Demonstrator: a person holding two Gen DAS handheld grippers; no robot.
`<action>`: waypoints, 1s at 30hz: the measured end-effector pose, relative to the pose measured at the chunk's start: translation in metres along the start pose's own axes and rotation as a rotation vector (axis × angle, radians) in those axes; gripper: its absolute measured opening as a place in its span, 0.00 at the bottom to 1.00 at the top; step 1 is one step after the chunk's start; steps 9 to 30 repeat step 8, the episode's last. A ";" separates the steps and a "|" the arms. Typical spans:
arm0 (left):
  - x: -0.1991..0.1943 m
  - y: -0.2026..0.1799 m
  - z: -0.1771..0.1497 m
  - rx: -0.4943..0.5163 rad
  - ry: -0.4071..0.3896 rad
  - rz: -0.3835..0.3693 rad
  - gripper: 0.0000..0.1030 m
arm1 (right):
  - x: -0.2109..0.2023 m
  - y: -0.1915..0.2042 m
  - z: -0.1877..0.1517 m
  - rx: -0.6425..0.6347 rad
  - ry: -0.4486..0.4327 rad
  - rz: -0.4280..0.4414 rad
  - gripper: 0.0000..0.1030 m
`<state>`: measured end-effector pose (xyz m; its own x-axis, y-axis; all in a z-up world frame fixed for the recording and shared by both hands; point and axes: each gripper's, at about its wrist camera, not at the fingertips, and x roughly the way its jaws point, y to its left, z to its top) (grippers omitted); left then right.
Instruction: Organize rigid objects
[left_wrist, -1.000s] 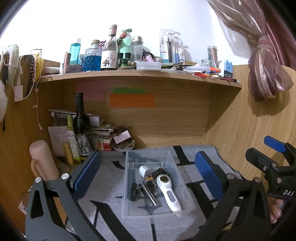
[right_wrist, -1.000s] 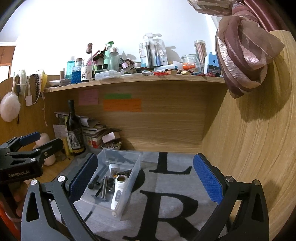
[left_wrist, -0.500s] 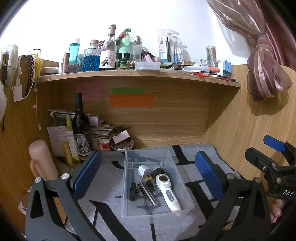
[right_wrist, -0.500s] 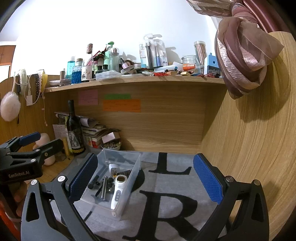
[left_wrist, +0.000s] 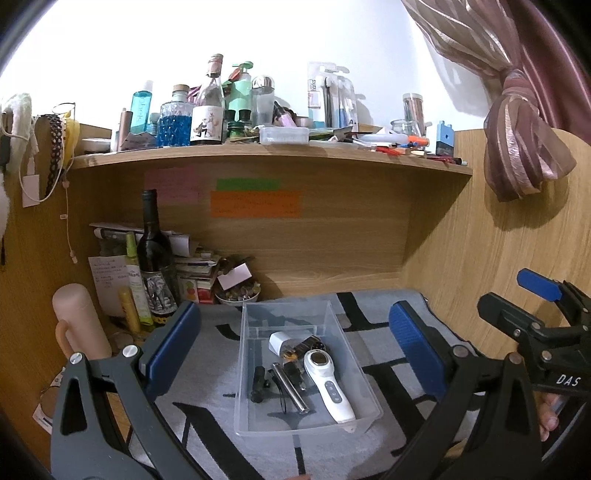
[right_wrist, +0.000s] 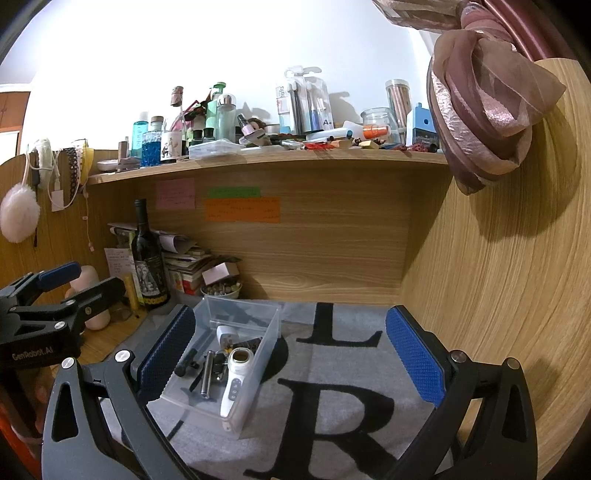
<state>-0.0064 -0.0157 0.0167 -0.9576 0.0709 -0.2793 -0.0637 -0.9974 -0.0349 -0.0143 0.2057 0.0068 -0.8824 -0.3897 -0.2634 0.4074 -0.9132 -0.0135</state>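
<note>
A clear plastic bin sits on the grey mat. In it lie a white handheld device, a metal cylinder, a white plug, a black stick and small dark parts. My left gripper is open and empty, held above and in front of the bin. My right gripper is open and empty, to the right of the bin over the mat. Each gripper shows in the other's view: the right one, the left one.
A grey mat with black letters covers the desk. At the back left stand a wine bottle, papers, a small bowl and a pink cylinder. A crowded shelf runs overhead. A wooden wall closes the right side.
Both views have shifted only slightly; the bin and its contents have not moved. Both grippers stay open.
</note>
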 end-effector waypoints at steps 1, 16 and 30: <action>0.000 0.000 0.000 -0.002 0.002 0.001 1.00 | 0.000 0.000 0.000 -0.001 0.000 0.000 1.00; 0.005 0.003 0.000 -0.021 0.008 0.012 1.00 | 0.004 0.001 -0.001 -0.001 0.011 0.004 1.00; 0.005 0.003 0.000 -0.021 0.008 0.012 1.00 | 0.004 0.001 -0.001 -0.001 0.011 0.004 1.00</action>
